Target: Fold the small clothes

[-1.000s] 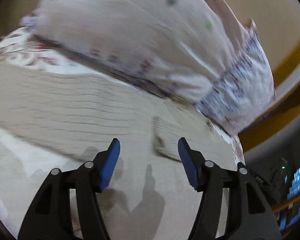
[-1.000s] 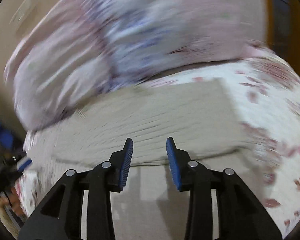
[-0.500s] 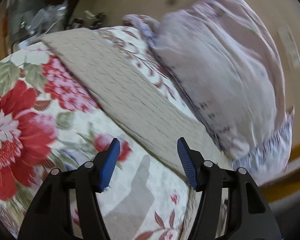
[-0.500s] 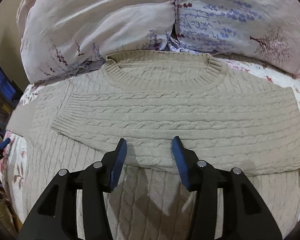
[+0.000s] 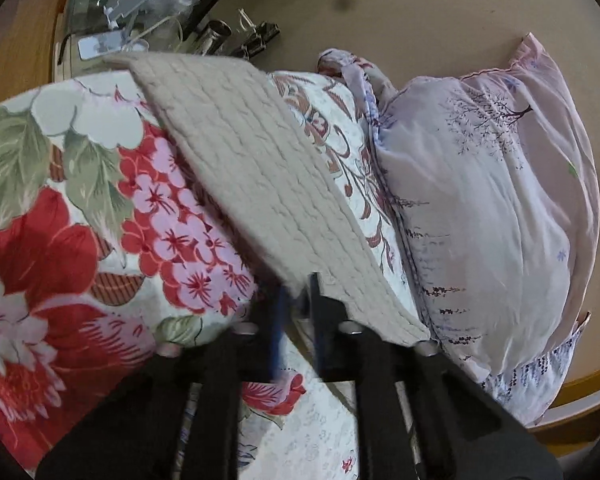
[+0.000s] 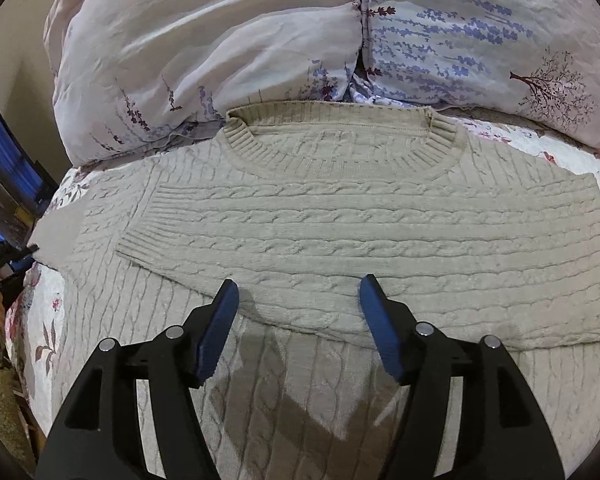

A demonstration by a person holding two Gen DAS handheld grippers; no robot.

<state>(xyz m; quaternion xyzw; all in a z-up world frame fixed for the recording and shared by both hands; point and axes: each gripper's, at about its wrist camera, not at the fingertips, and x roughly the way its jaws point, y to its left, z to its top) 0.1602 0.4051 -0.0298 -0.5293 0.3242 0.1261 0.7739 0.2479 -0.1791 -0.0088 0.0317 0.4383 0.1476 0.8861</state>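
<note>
A beige cable-knit sweater (image 6: 340,216) lies flat on the bed, collar toward the pillows, with one sleeve folded across its chest. My right gripper (image 6: 298,308) is open and empty just above the sweater's middle, below the folded sleeve's edge. In the left wrist view my left gripper (image 5: 296,308) is shut on the sweater's other sleeve (image 5: 260,184), which stretches away from the jaws, lifted off the floral bedcover (image 5: 80,220). The left gripper also shows at the far left edge of the right wrist view (image 6: 20,258).
Two pale lilac pillows (image 6: 220,48) (image 6: 480,40) lie against the wall behind the sweater's collar. A bedside surface with cables and clutter (image 5: 140,12) is beyond the bed. A screen (image 6: 0,152) stands at the left.
My left gripper has closed on the sweater's sleeve and raised it. My right gripper has opened wider and hovers over the sweater's middle.
</note>
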